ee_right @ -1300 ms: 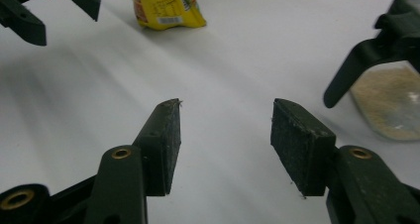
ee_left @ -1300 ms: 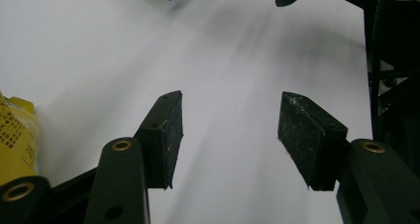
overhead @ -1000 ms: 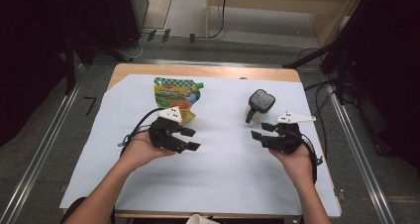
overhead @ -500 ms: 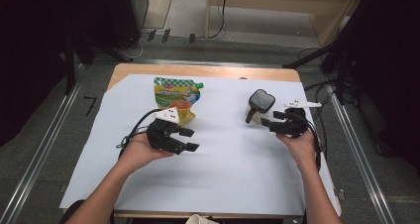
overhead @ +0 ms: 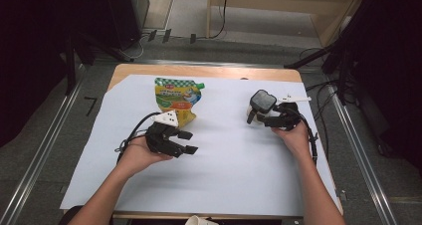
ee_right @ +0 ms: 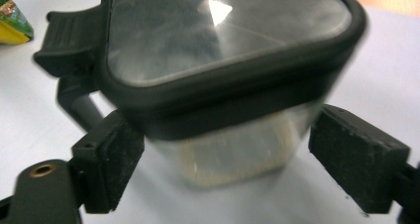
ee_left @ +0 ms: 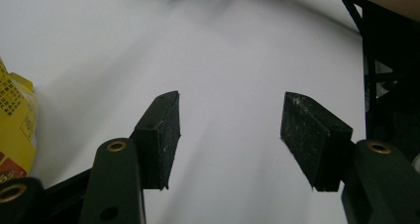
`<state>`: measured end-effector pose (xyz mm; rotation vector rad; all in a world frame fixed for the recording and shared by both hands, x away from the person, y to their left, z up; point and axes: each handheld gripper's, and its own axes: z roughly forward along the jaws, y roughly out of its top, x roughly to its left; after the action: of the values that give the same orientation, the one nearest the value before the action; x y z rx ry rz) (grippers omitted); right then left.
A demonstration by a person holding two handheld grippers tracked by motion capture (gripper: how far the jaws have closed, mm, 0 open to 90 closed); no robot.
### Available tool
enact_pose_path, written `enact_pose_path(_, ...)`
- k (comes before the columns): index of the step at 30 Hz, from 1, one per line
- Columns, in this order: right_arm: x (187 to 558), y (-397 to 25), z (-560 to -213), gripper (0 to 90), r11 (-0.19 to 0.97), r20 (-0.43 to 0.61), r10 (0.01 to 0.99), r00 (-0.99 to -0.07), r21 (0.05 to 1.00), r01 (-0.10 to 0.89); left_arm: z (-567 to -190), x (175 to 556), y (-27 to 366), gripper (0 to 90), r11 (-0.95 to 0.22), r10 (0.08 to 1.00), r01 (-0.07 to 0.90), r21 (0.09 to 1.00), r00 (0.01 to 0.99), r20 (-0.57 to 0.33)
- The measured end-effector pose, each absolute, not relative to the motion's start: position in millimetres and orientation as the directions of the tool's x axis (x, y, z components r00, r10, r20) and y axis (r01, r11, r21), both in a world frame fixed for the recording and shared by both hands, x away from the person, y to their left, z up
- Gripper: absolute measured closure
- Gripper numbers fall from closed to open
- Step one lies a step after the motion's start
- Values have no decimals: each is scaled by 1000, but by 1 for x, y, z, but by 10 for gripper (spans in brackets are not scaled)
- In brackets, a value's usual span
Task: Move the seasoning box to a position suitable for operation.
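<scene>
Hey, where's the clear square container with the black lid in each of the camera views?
High view: the clear square container with the black lid stands right of centre on the white table cover, just ahead of the right claw.
Left gripper view: not in it.
Right gripper view: it looms at centre, between the open jaws.
Shared landmark: the yellow and green snack pouch, at the upper left edge of the right gripper view.

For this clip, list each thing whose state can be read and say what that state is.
Clear container: upright on the table, dark lid on, between the right tongs' jaws.
Right tongs: open, one jaw at each side of the container, left jaw touching or nearly so, right jaw apart.
Left tongs: open, empty, over bare white cover.
Yellow-green pouch: lying flat, green cap on, untouched.
</scene>
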<state>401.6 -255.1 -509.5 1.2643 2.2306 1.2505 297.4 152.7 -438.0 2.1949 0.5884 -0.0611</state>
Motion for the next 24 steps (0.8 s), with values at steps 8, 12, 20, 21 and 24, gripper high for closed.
enact_pose_path(8, 411, -243, -518, 99, 251, 121, 802, -584, 820, 515, -442, 295, 153, 417, -533, 392, 441, 722, 885, -251)
enact_pose_path(12, 416, -238, -521, 90, 227, 131, 807, -576, 832, 507, -444, 293, 153, 417, -533, 392, 444, 720, 884, -254)
enact_pose_path(20, 419, -233, -524, 87, 200, 146, 815, -560, 837, 509, -445, 292, 152, 416, -532, 389, 443, 721, 885, -257)
enact_pose_path(21, 419, -233, -524, 88, 200, 145, 816, -559, 838, 509, -445, 292, 152, 416, -532, 388, 443, 722, 885, -257)
enact_pose_path(24, 419, -232, -524, 92, 201, 142, 816, -560, 839, 506, -446, 292, 152, 416, -533, 387, 443, 721, 885, -258)
